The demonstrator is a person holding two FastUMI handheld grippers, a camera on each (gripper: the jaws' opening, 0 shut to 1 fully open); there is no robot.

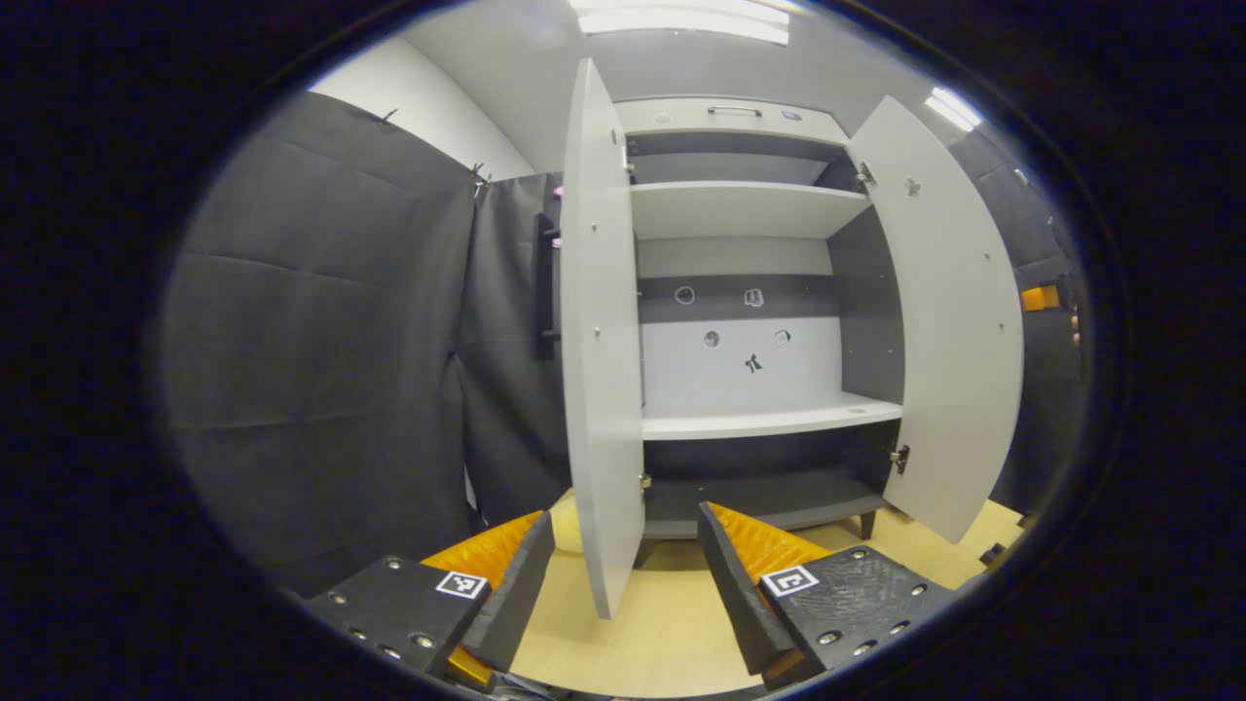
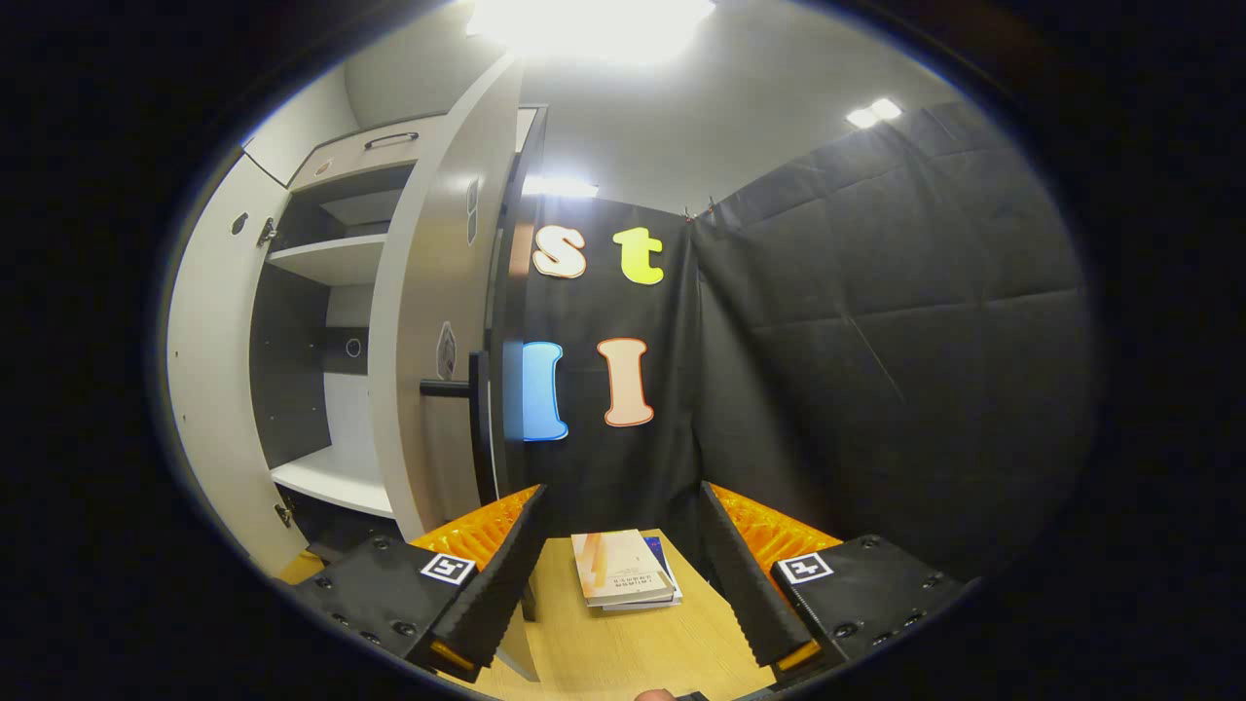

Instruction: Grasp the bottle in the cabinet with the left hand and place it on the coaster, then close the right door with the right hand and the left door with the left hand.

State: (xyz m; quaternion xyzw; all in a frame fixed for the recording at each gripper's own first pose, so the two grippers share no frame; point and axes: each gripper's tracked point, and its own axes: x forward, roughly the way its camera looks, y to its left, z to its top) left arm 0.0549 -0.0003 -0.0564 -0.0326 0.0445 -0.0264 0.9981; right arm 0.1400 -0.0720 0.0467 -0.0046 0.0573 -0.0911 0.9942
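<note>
Both doors of the cabinet (image 1: 750,292) stand wide open, and we see bare shelves inside; we cannot make out the bottle or the coaster in either view. Small marks on the cabinet's back panel are too small for us to read.

In the left gripper view, the left gripper (image 1: 623,574) hangs low before the cabinet, its fingers (image 1: 521,574) spread wide with nothing between them. The left door (image 1: 599,341) comes edge-on toward us, its lower end reaching down between the two fingers, touching neither as far as we can tell. The right door (image 1: 949,321) swings out to the far side, its bottom corner near the pale wooden surface (image 1: 672,623).

In the right gripper view, the right gripper (image 2: 618,574) is also wide open and empty, its fingers (image 2: 740,574) framing a small stack of books (image 2: 628,570) that lies on the surface (image 2: 633,643) against the booth's black cloth. The right door (image 2: 438,321) stands just beside the near finger, its dark handle (image 2: 467,389) jutting out, and it hides much of the cabinet (image 2: 321,263) interior from us. The left door (image 2: 209,370) curves along the far edge, partly cut off.

Ceiling lights glare above, washing out the top of the room.
</note>
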